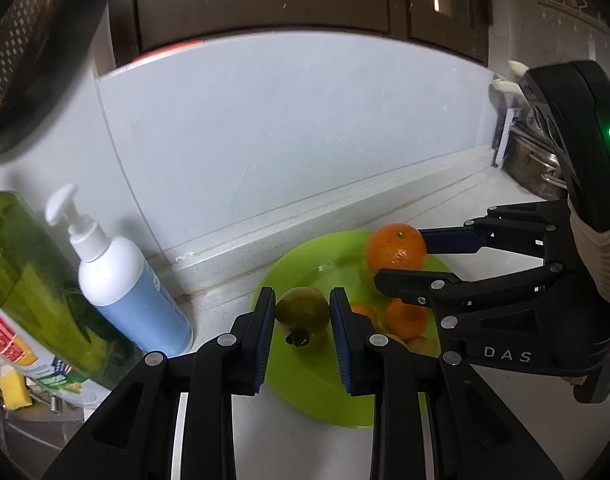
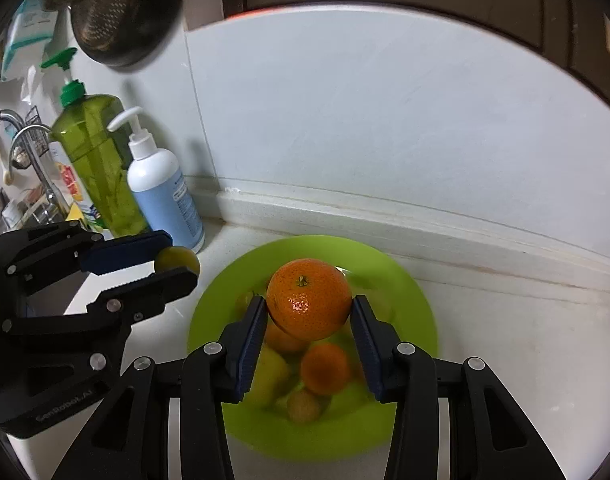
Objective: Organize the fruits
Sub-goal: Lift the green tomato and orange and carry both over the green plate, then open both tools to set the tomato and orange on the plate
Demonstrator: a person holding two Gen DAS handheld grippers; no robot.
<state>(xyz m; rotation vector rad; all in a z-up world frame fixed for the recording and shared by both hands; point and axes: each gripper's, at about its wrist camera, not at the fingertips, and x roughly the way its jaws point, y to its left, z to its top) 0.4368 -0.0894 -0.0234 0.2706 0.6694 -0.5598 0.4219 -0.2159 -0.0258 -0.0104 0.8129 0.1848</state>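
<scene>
My left gripper (image 1: 302, 322) is shut on a small dull green fruit (image 1: 303, 316), held above the near left rim of a lime green plate (image 1: 305, 396). That fruit (image 2: 177, 260) and the left gripper (image 2: 177, 258) also show at the left of the right wrist view. My right gripper (image 2: 309, 316) is shut on a large orange mandarin (image 2: 309, 298), held over the plate (image 2: 409, 296); the mandarin (image 1: 396, 248) hangs over the plate's far side, between the right gripper's (image 1: 403, 254) pads. Smaller oranges (image 2: 325, 368) and yellowish fruits (image 2: 271, 372) lie in the plate.
A white and blue pump bottle (image 1: 125, 292) and a green soap bottle (image 1: 37, 292) stand left of the plate against the pale wall. A faucet (image 2: 29, 152) and a sink rack sit further left. A metal pot (image 1: 533, 164) stands at the far right. A dark strainer (image 2: 121, 8) hangs above.
</scene>
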